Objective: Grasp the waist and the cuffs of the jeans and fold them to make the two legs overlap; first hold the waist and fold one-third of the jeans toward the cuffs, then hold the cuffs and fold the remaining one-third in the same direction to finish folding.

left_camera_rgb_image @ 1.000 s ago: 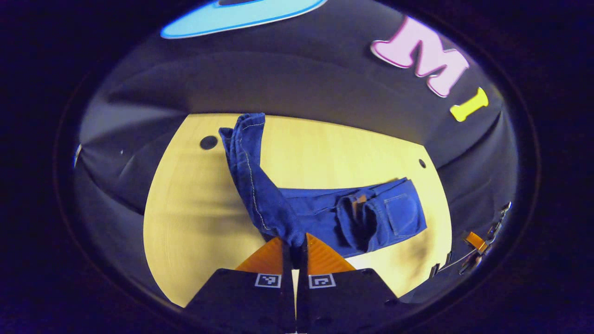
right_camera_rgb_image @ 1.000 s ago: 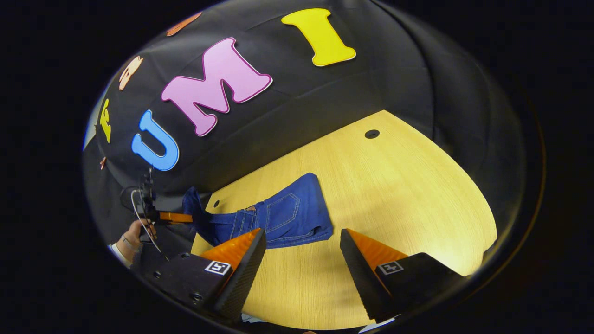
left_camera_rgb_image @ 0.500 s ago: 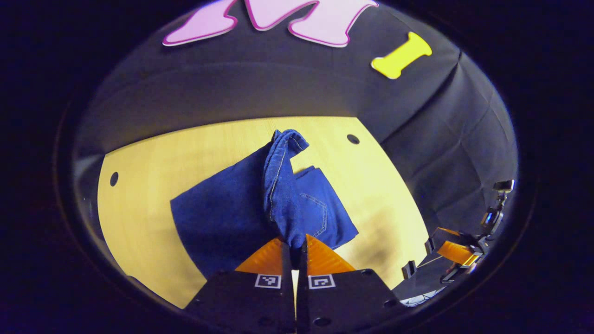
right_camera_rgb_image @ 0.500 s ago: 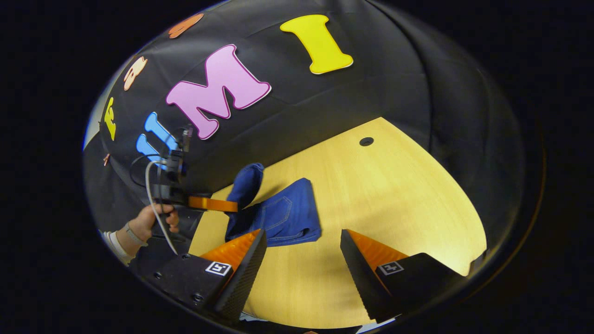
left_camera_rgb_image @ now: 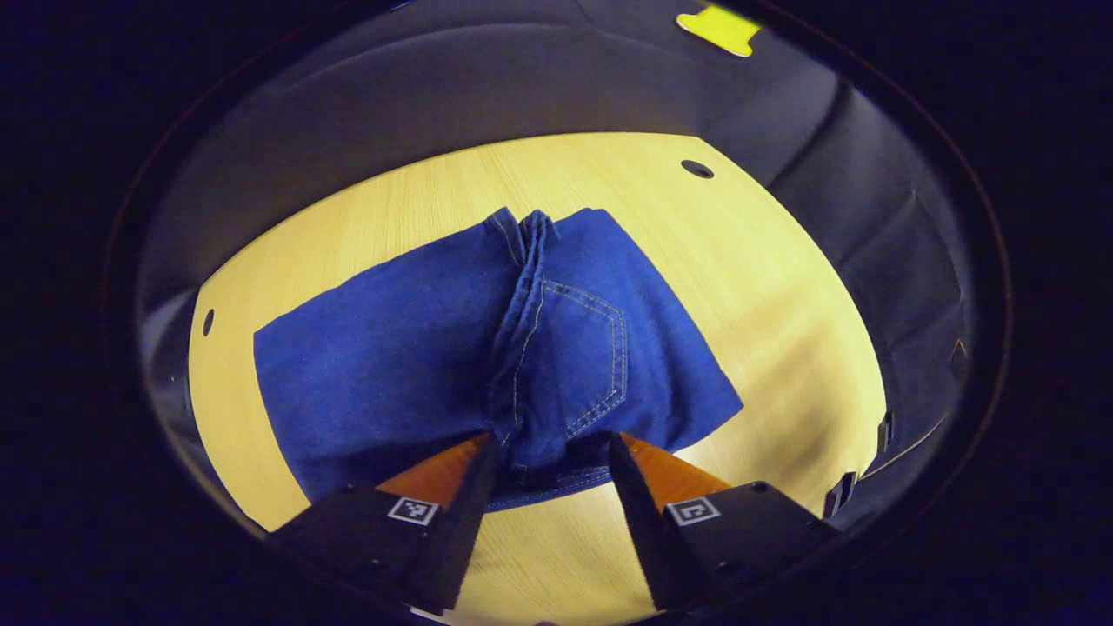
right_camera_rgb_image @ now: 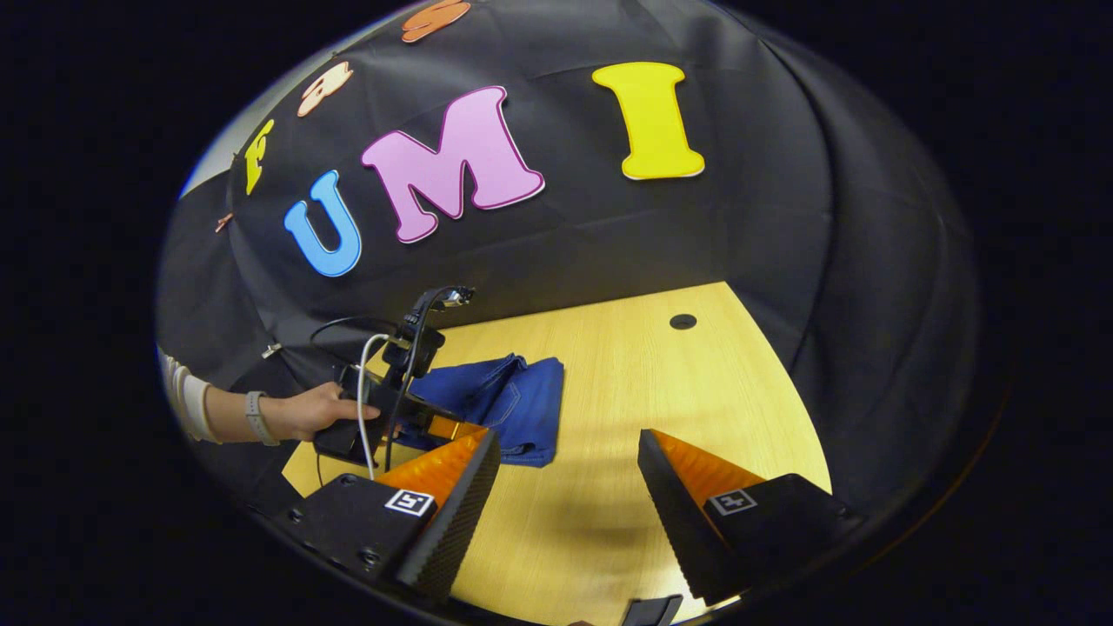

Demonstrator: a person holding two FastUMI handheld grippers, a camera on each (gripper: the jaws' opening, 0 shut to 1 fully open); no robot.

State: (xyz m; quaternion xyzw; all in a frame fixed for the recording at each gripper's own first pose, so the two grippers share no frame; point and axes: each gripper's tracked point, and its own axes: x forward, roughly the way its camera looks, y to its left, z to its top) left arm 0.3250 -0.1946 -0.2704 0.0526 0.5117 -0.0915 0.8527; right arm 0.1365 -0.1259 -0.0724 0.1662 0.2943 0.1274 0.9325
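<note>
The left hand-held gripper (left_camera_rgb_image: 546, 452), with black bodies and orange fingers, sits low over the near edge of a folded pair of dark blue denim jeans (left_camera_rgb_image: 417, 356). Its two fingers stand apart, one on each side of a bunched ridge of cloth that runs away from the camera along a stitched seam. The ridge lies in the gap between the fingers; whether either finger touches it cannot be told.

The jeans lie flat as a compact folded bundle on the pale yellow wooden worktop (left_camera_rgb_image: 765, 287). A back pocket with light stitching (left_camera_rgb_image: 578, 356) faces up on the right half of the bundle. Small dark round holes mark the worktop surface near its far and left edges.

In the right gripper view, the right hand-held gripper (right_camera_rgb_image: 565, 474) hangs above bare worktop (right_camera_rgb_image: 696, 382), its fingers wide apart and holding nothing. Farther off to the left, a person's hand (right_camera_rgb_image: 317, 413), with a wristband and a white sleeve, holds the left hand-held gripper (right_camera_rgb_image: 439, 426) down at the jeans (right_camera_rgb_image: 513, 400). A white cable and a black cable loop up from that gripper.
</note>
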